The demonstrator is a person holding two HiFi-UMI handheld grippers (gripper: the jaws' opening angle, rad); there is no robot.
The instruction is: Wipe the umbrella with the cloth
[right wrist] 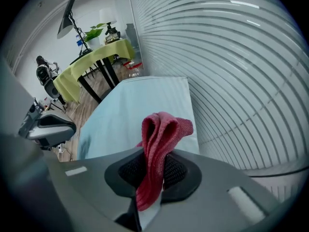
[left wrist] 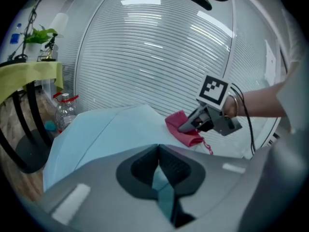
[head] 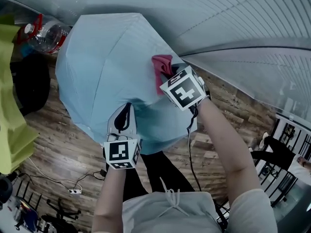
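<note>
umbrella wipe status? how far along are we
Done: both grips are set. The left claw is shut on the blue umbrella fabric, the right claw on the red cloth. In hand: the cloth lies against the canopy's upper panel, so wiping looks under way. Left: probably most of the canopy; nothing shows which panels are wiped.

— What stands by the yellow-draped desk (right wrist: 91, 64)?
— A red-capped plastic water bottle (head: 46, 33), on the wood-plank floor (head: 63, 144). A leafy plant (left wrist: 38, 34) tops the desk; a power strip (head: 74, 191) lies lower down.
</note>
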